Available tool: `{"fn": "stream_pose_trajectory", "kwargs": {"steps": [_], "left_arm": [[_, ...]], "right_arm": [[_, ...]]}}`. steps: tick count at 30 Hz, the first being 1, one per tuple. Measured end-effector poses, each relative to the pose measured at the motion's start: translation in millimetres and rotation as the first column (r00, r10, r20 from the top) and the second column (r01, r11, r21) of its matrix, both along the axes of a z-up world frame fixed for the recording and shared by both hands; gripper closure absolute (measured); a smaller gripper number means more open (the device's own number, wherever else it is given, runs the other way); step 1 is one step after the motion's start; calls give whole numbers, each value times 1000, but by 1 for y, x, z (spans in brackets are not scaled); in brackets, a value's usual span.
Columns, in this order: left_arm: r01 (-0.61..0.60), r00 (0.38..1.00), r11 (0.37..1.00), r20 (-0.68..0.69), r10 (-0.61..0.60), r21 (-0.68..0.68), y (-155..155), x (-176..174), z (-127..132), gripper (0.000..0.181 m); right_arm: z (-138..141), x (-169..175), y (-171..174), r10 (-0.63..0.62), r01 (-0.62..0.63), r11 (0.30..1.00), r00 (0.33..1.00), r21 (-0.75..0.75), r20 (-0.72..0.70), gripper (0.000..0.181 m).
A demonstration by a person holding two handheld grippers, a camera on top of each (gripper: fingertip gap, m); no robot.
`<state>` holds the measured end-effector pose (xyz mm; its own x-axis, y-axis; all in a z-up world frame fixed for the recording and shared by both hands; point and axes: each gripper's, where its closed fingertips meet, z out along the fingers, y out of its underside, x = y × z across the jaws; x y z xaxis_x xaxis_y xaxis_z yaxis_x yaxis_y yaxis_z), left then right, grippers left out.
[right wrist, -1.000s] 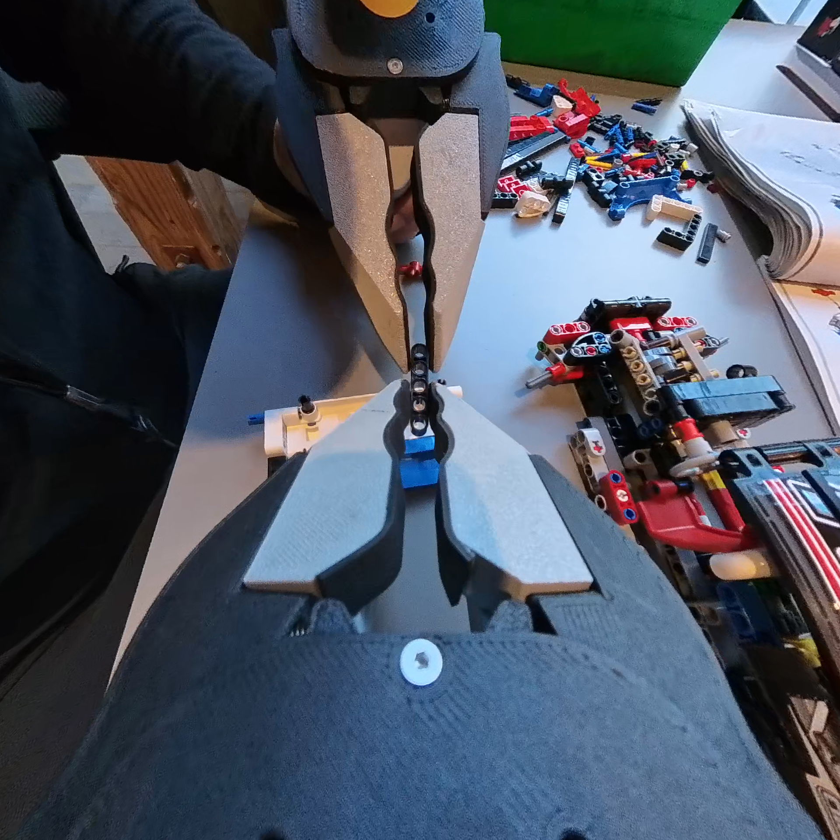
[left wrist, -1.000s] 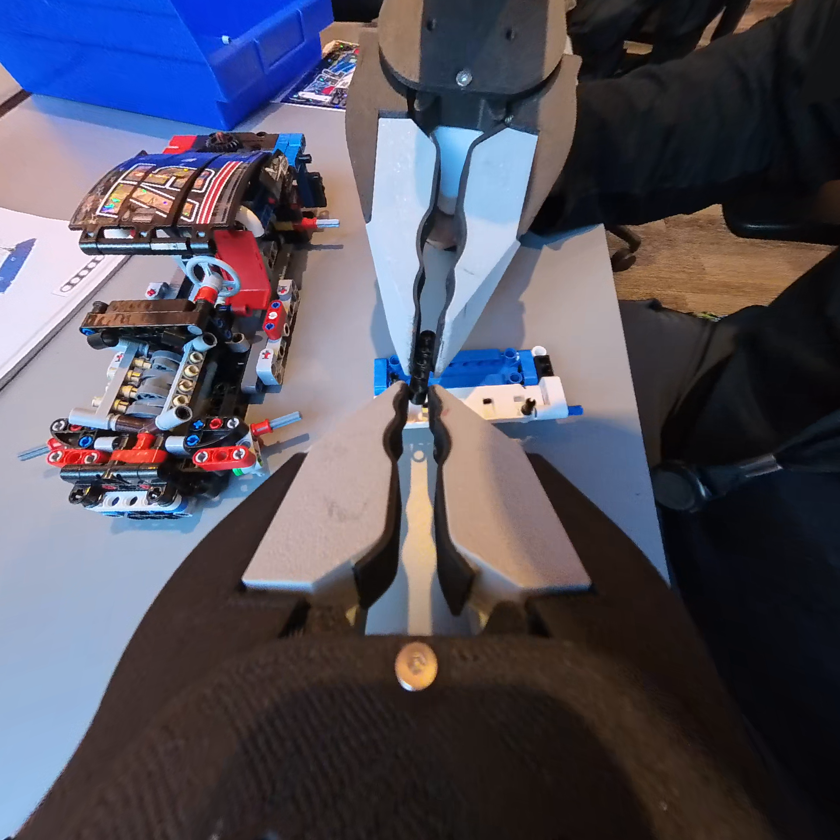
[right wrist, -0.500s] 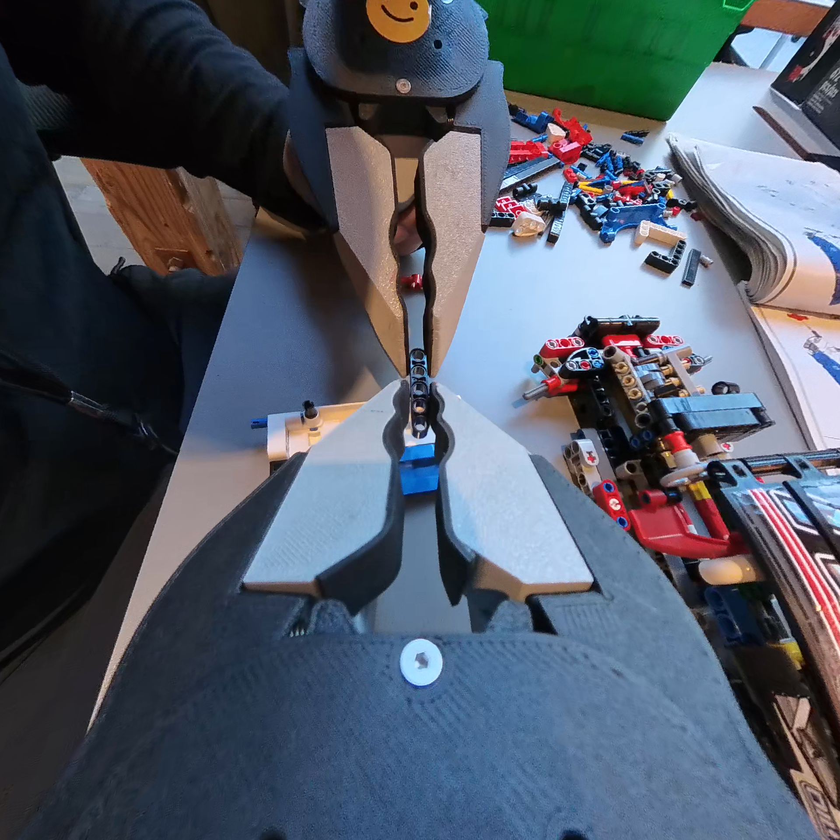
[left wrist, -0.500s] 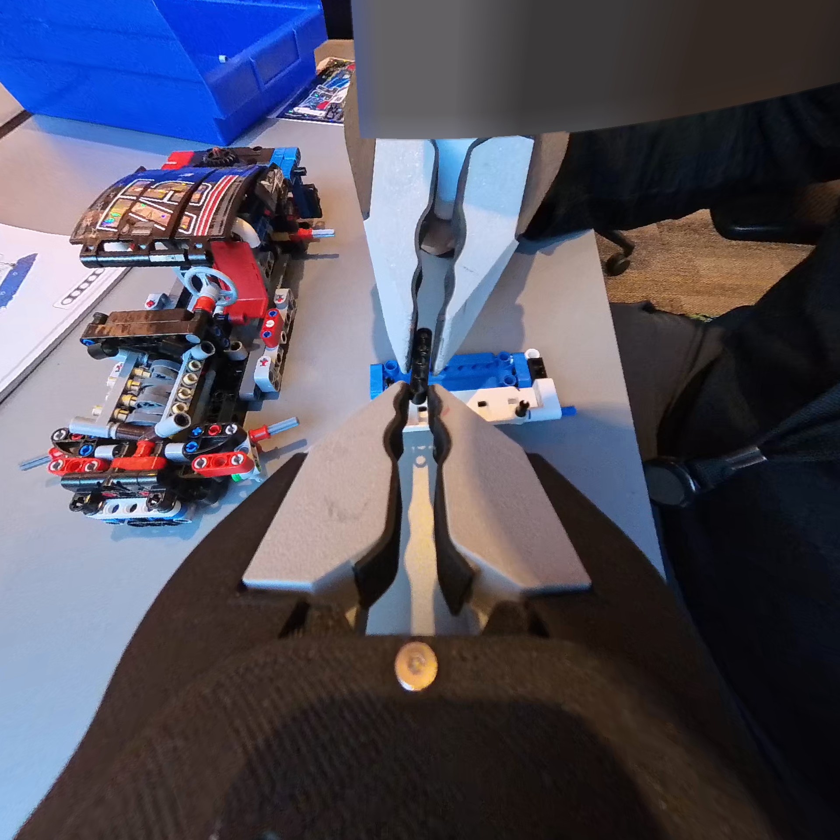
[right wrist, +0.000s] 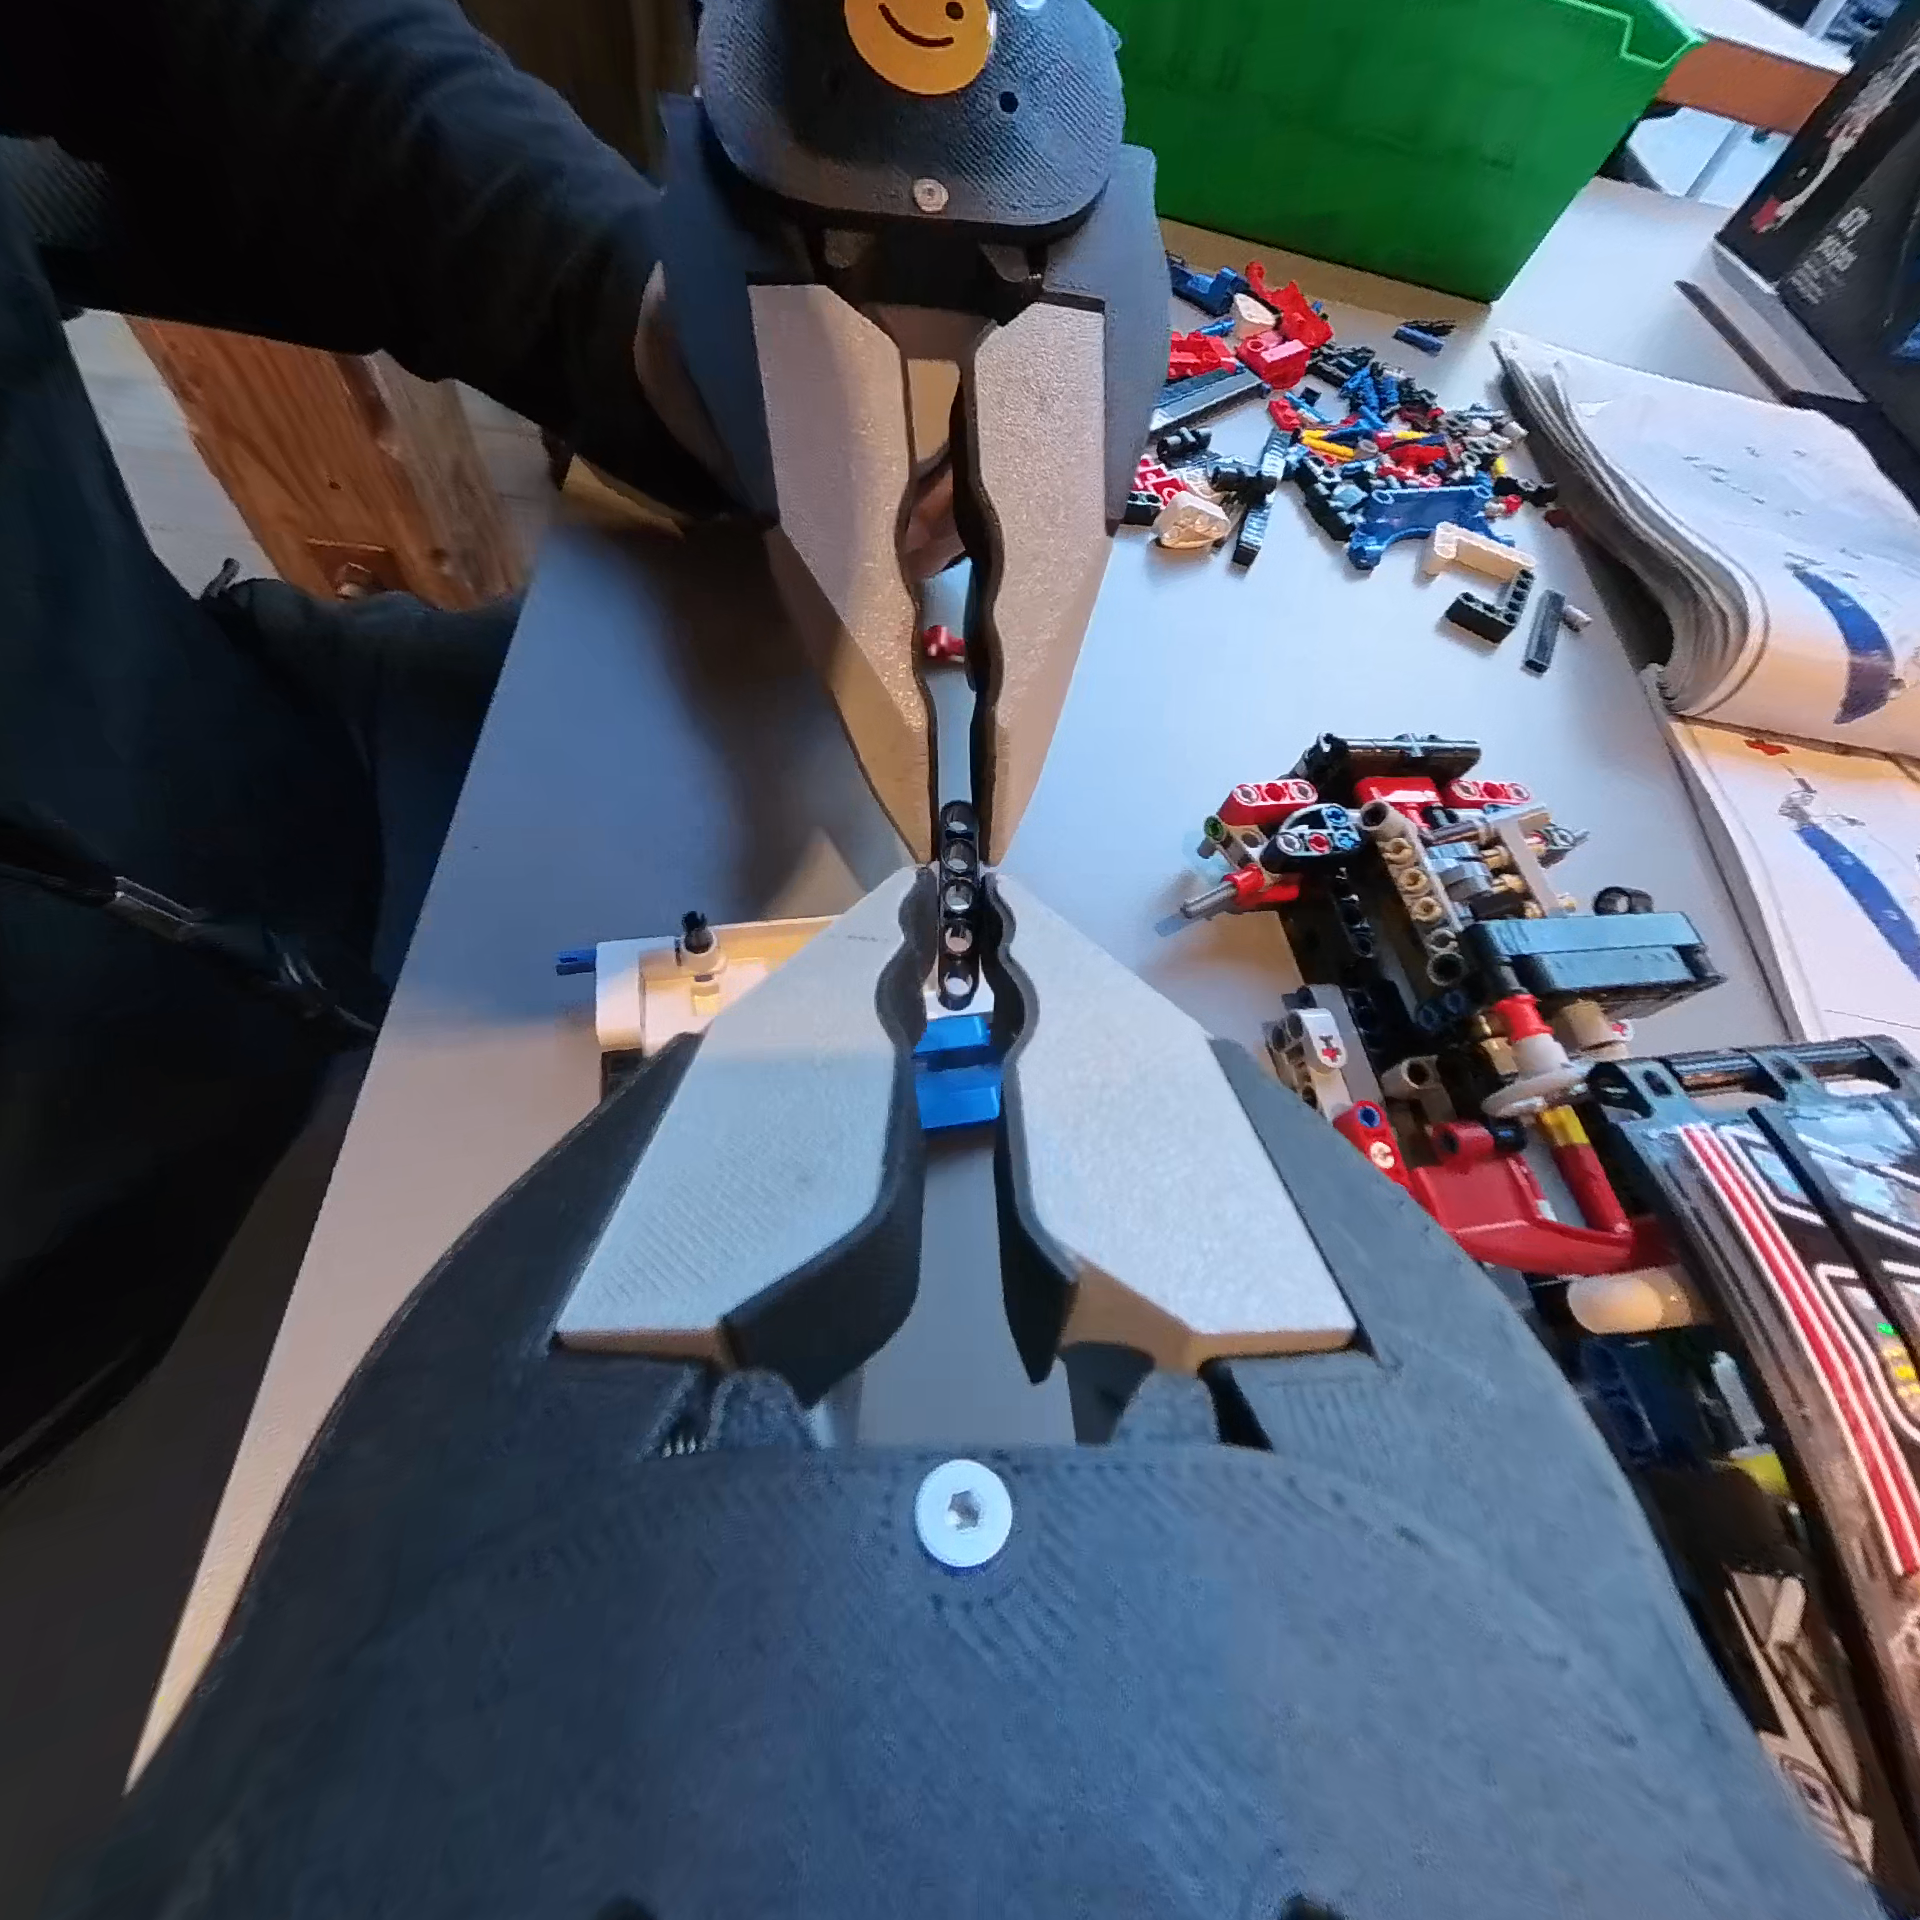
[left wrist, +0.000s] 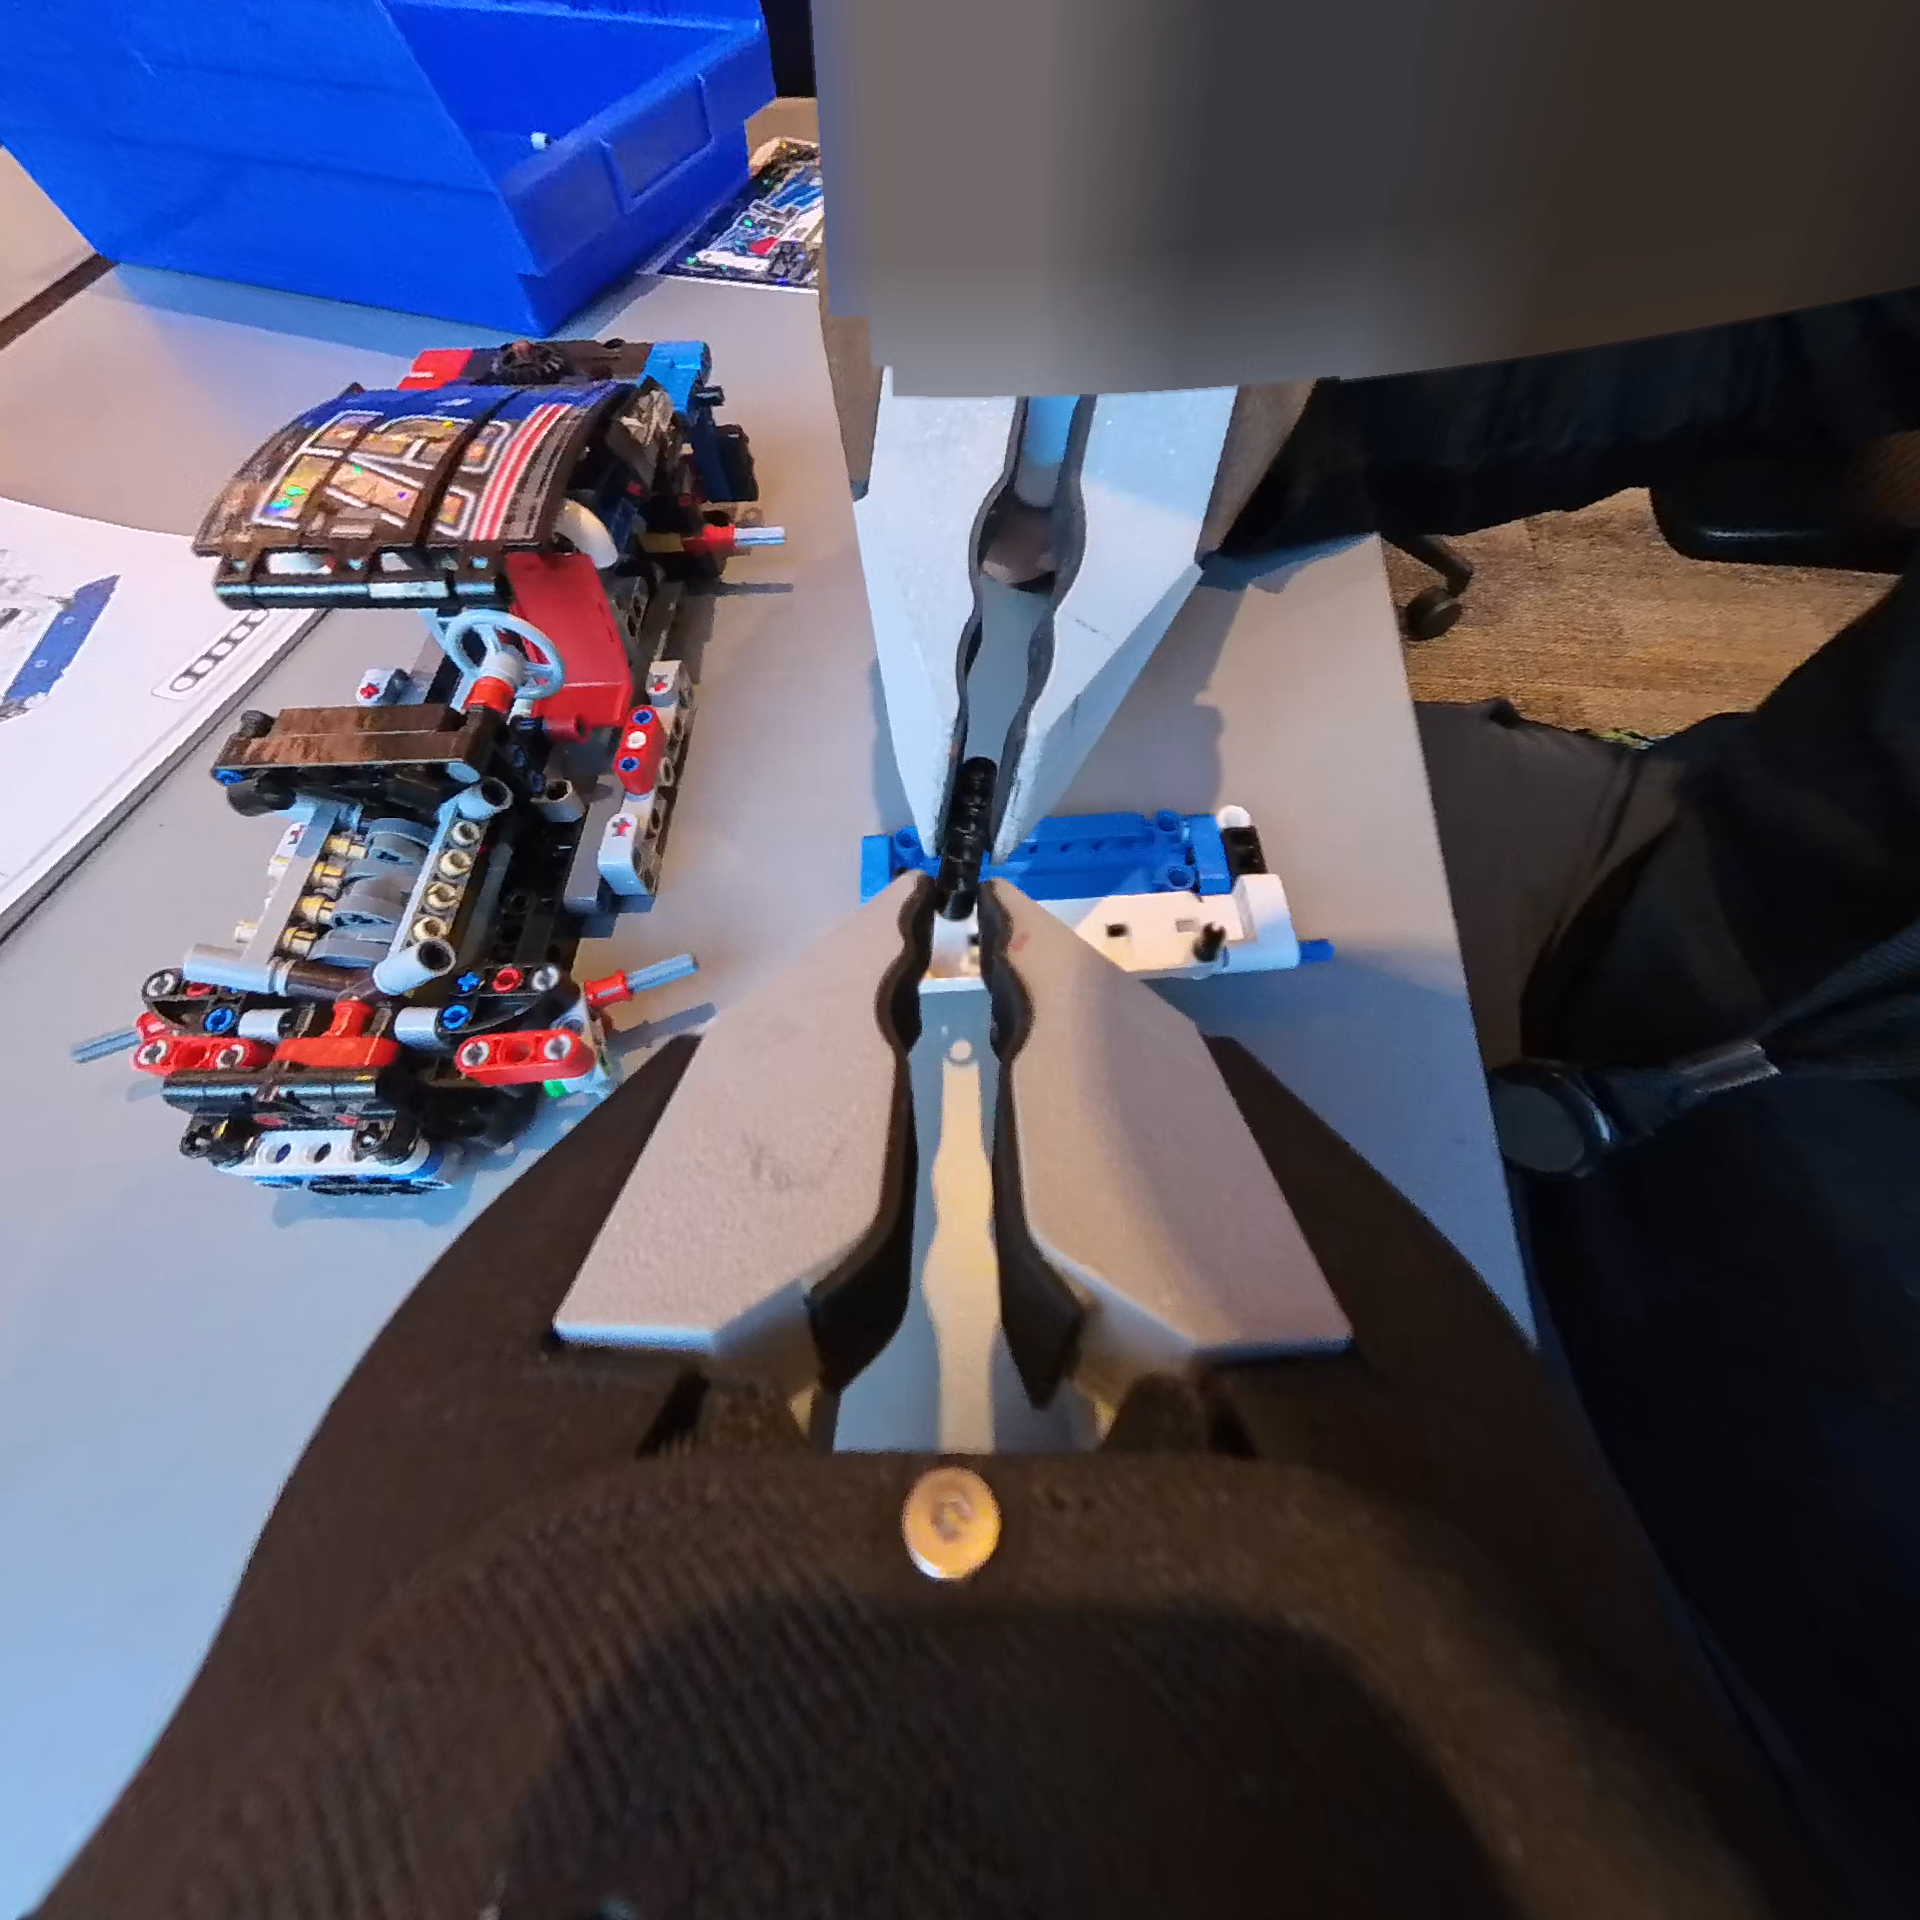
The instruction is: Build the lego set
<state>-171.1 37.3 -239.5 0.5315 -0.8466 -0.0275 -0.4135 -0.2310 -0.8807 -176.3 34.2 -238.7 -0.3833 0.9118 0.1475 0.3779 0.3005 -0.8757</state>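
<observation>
Between both pairs of jaws we held one black beam [right wrist: 958, 894], each pair closed on an end, above the blue-and-white subassembly [left wrist: 1132, 883]. Next, we judged, came pressing it onto that subassembly squarely.

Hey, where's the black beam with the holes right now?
The black beam is pinched between the left gripper and the right gripper, tip to tip, just above the blue and white assembly near the table's edge.

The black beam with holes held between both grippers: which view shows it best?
The right wrist view: the black beam faces the camera, so its row of holes is plain. The left wrist view shows it edge-on, a thin dark strip between the jaws.
</observation>
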Motion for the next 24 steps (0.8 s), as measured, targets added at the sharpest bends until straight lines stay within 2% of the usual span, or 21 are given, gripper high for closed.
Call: {"fn": "stream_pose_trajectory", "kwargs": {"steps": [4, 7, 20, 24], "left_arm": [[-30, 999, 999, 33, 31, -32, 5, -4, 1, 159], [-24, 998, 996, 49, 29, -91, 6, -5, -2, 156], [-31, 997, 990, 64, 40, -139, 8, -6, -4, 160], [-34, 997, 991, 63, 43, -126, 8, -6, -3, 167]], "right_arm": [[-6, 1, 12, -53, 53, 998, 998, -17, 41, 176], [-7, 2, 18, -81, 83, 996, 995, -40, 53, 176], [-11, -1, 14, -74, 78, 996, 994, -44, 84, 177], [-12, -4, 12, -70, 73, 997, 993, -28, 95, 176]]}}
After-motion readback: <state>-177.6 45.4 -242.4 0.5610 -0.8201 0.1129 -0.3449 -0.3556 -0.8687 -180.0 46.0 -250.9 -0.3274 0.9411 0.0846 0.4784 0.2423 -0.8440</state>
